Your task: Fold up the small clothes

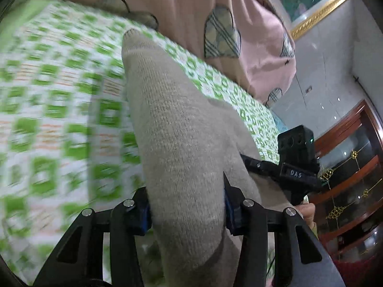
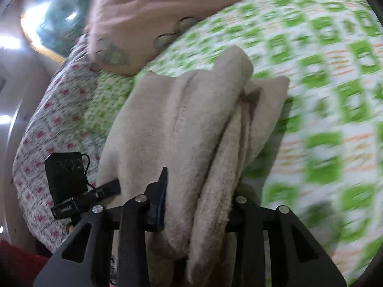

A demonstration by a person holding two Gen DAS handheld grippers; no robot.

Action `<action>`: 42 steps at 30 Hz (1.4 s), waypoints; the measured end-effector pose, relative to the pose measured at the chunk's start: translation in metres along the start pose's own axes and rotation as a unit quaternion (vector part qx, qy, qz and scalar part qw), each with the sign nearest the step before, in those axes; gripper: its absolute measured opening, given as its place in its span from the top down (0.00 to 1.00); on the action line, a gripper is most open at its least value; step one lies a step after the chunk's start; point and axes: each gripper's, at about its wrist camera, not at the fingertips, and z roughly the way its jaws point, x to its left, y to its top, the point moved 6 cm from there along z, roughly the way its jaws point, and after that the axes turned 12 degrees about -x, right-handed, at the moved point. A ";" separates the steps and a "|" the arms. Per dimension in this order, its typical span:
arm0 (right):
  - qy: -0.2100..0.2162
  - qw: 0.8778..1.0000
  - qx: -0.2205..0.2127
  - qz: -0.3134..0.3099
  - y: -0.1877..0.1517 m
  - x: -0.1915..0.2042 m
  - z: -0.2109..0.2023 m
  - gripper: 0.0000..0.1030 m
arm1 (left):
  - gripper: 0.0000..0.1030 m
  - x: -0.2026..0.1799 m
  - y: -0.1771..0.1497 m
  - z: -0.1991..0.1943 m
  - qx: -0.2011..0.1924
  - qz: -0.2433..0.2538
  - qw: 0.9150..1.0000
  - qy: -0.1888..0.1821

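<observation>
Both tools gripping: left tool [image 1: 188, 211] and right tool [image 2: 199, 209] are clamping the beige sock [image 1: 177, 124], hanging over the bed [image 1: 59, 91] mid-sheet. Risk: bunched knit slipping out, ruining fold.

Landmark: beige knit garment [image 1: 182, 143], lying on the green-checked bedspread [image 1: 47, 91].

- Left of garment, left wrist view: bare bedspread, open passage.
- Beyond its far end: pink patched cloth [image 1: 251, 35] heaped, blocks that way.
- Right of garment: other gripper's black body [image 1: 296, 157] close alongside.
- Right wrist view: bedspread right of garment [image 2: 191, 124] is free; pink cloth [image 2: 134, 12] beyond.
</observation>
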 end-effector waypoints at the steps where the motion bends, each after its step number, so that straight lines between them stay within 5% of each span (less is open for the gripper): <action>1: 0.012 1.000 0.002 -0.006 -0.001 0.013 0.008 0.66 | 0.55 0.007 -0.001 -0.021 -0.008 0.003 1.000 0.008; 7: 0.062 0.997 0.025 -0.041 -0.011 0.063 0.060 0.66 | 0.55 0.046 -0.015 -0.084 -0.025 -0.007 0.999 0.037; 11: 0.043 0.996 0.063 -0.045 -0.033 0.055 0.092 0.65 | 0.52 0.092 -0.048 -0.083 0.003 -0.041 0.997 0.065; 17: 0.007 0.996 0.086 -0.010 -0.042 0.039 0.084 0.41 | 0.36 0.109 -0.046 -0.105 -0.023 -0.072 0.996 0.039; 20: -0.032 0.997 0.061 -0.032 -0.039 0.040 0.059 0.34 | 0.26 0.118 -0.029 -0.106 -0.034 -0.078 0.995 0.051; 23: -0.072 0.996 0.013 -0.056 -0.023 0.047 0.036 0.34 | 0.26 0.134 -0.011 -0.102 -0.038 -0.100 0.993 0.048; 29: -0.049 0.996 -0.037 -0.061 0.005 0.066 0.044 0.35 | 0.25 0.165 0.031 -0.050 -0.028 -0.149 0.988 0.038; 30: -0.054 0.996 -0.030 -0.067 0.006 0.067 0.057 0.43 | 0.25 0.170 0.036 -0.042 -0.021 -0.156 0.987 0.037; 32: -0.050 0.997 -0.007 -0.059 0.003 0.064 0.078 0.74 | 0.37 0.179 0.047 -0.027 -0.027 -0.163 0.986 0.038; 33: -0.048 0.997 -0.001 -0.059 0.001 0.063 0.083 0.80 | 0.62 0.180 0.056 -0.024 -0.037 -0.151 0.987 0.046; 36: -0.013 0.997 -0.021 -0.076 0.007 0.073 0.072 0.87 | 0.88 0.174 0.073 -0.019 -0.047 -0.112 0.990 0.072; 39: 0.010 0.993 -0.058 -0.101 0.014 0.086 0.051 0.88 | 0.91 0.162 0.087 -0.023 -0.083 -0.039 0.988 0.122; 42: -0.057 0.990 -0.033 -0.128 0.010 0.068 0.068 0.88 | 0.91 0.168 0.094 -0.015 -0.086 -0.007 0.981 0.173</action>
